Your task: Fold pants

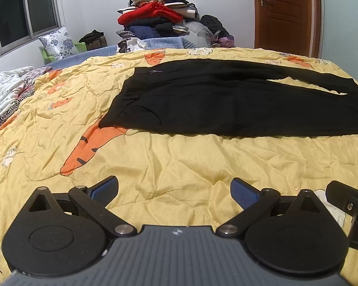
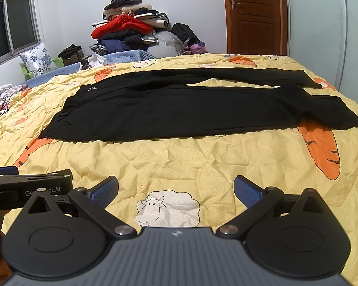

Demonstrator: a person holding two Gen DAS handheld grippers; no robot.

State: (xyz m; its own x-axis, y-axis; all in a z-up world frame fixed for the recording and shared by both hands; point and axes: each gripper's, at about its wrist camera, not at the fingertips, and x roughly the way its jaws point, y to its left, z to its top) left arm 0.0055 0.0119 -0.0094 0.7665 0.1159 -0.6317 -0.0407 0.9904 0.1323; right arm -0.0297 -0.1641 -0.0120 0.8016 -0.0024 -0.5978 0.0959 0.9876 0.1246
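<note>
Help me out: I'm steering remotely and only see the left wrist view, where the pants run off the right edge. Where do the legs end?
Observer: Both leg ends of the pants lie on the quilt, short of its right edge.
Operator: Are the legs stacked?
Observer: No, a strip of quilt shows between them; the near cuff is crumpled and overlaps an orange carrot print.
Operator: What's under the right gripper?
Observer: The right gripper is open above a sheep print, holding nothing.

One pants (image 2: 179, 109), two tools (image 1: 174, 191) (image 2: 176, 191) — one quilt (image 2: 202, 162), one clothes pile (image 2: 131, 28), one pillow (image 2: 37, 58), one door (image 2: 253, 14).
</note>
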